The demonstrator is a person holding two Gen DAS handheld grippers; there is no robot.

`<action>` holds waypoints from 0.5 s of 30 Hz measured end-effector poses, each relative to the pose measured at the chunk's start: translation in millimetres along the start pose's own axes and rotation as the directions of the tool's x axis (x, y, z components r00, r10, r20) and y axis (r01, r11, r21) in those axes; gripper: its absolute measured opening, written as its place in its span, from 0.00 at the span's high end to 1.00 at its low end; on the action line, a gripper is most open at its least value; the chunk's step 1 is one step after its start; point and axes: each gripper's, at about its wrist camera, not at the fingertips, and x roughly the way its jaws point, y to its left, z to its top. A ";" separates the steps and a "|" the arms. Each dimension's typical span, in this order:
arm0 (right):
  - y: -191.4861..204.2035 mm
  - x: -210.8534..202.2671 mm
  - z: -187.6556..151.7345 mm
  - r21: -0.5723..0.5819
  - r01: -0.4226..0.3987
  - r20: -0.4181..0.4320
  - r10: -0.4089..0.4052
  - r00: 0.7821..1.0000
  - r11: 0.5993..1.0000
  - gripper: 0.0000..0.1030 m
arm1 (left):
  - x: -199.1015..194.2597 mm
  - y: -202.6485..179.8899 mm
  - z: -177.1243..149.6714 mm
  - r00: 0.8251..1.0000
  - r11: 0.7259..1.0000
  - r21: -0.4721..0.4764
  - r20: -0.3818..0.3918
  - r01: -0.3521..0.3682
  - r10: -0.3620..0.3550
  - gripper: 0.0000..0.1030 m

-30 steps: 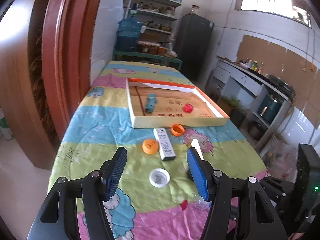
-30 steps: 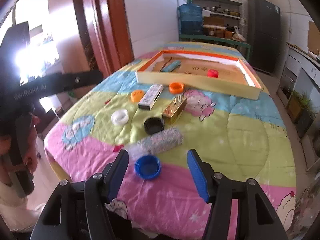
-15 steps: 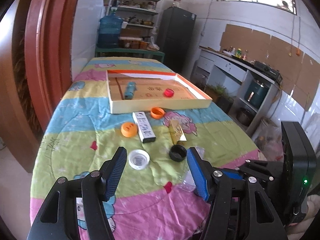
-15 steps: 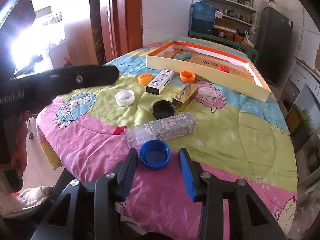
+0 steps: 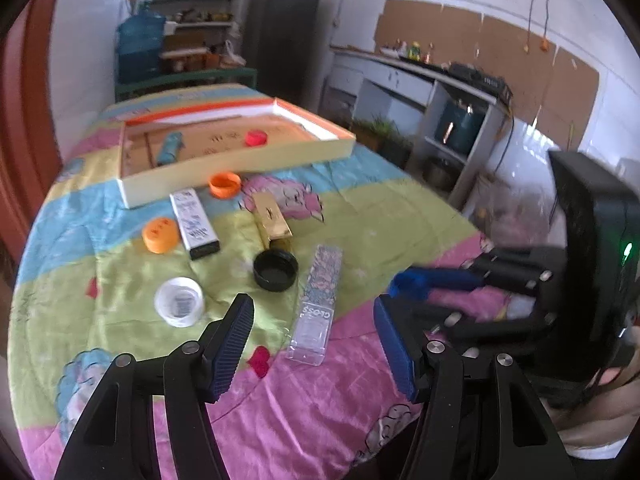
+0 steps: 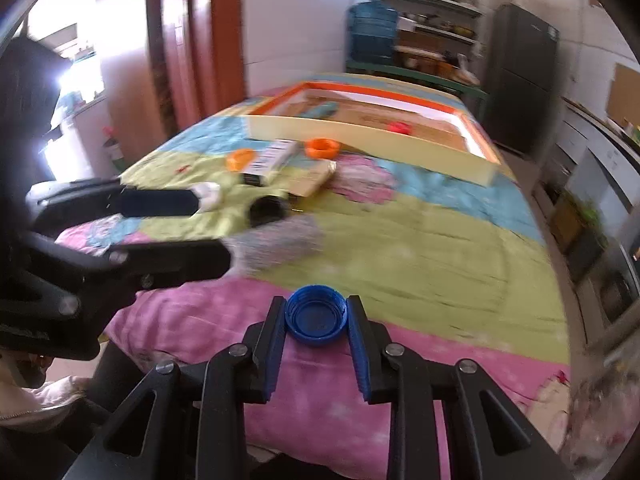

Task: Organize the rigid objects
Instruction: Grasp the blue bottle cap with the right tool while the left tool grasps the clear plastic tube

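Observation:
My right gripper (image 6: 315, 320) is shut on a blue bottle cap (image 6: 315, 314) above the pink front of the table; it also shows in the left wrist view (image 5: 412, 282). My left gripper (image 5: 314, 344) is open and empty, just short of a clear patterned tube (image 5: 318, 304). On the quilt lie a black cap (image 5: 276, 269), a white cap (image 5: 179, 301), two orange caps (image 5: 161, 234) (image 5: 225, 184), a white box (image 5: 193, 222) and a gold box (image 5: 271, 216). The cardboard tray (image 5: 240, 168) holds a red cap (image 5: 256, 137) and a teal tube (image 5: 169, 148).
The quilt-covered table (image 6: 420, 248) has its front edge close below both grippers. A red door frame (image 6: 188, 40) stands to the left. A counter and shelves (image 5: 440, 92) run along the right. A black fridge (image 6: 520, 80) stands at the back.
My right gripper has closed on the blue cap and lifted it. My left gripper has swung right, and the patterned tube now lies ahead of it.

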 end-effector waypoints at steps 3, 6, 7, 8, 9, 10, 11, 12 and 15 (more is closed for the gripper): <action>-16.0 -2.4 -4.3 0.043 0.018 -0.005 -0.018 1.000 0.999 0.71 | 16.6 0.7 1.0 0.999 1.000 0.006 -0.043 -0.003 0.004 0.38; -25.2 -5.2 -7.6 0.082 0.020 0.002 -0.020 1.000 0.996 0.71 | 23.6 -0.2 2.6 0.999 1.000 0.015 -0.048 0.004 -0.003 0.38; -27.4 -5.8 -8.3 0.093 0.020 0.005 -0.021 1.000 0.995 0.71 | 25.1 -1.4 4.1 0.999 1.000 0.019 -0.045 0.001 0.000 0.38; -28.7 -5.5 -8.8 0.101 0.020 0.006 -0.020 1.000 0.995 0.71 | 26.4 -2.3 5.1 0.999 1.000 0.019 -0.044 -0.005 0.006 0.41; -29.5 -5.2 -8.8 0.108 0.018 0.008 -0.019 1.000 0.994 0.71 | 27.7 -3.5 4.7 0.999 1.000 0.019 -0.043 -0.012 0.013 0.46; -30.5 -4.7 -8.6 0.115 0.015 0.010 -0.016 1.000 0.993 0.71 | 29.8 -4.9 4.6 0.999 0.999 0.023 -0.046 -0.025 0.026 0.56; -30.9 -4.7 -8.4 0.119 0.013 0.011 -0.015 1.000 0.993 0.71 | 30.0 -7.2 3.9 0.998 0.998 0.033 -0.039 -0.046 0.047 0.65; -31.4 -4.3 -7.8 0.124 0.013 0.013 -0.015 1.000 0.992 0.71 | 30.5 -8.2 4.1 0.998 0.998 0.039 -0.037 -0.051 0.053 0.70; -32.8 -3.6 -7.2 0.142 0.007 0.015 -0.009 1.000 0.990 0.71 | 30.3 -9.4 3.0 0.999 0.998 0.036 -0.031 -0.043 0.044 0.75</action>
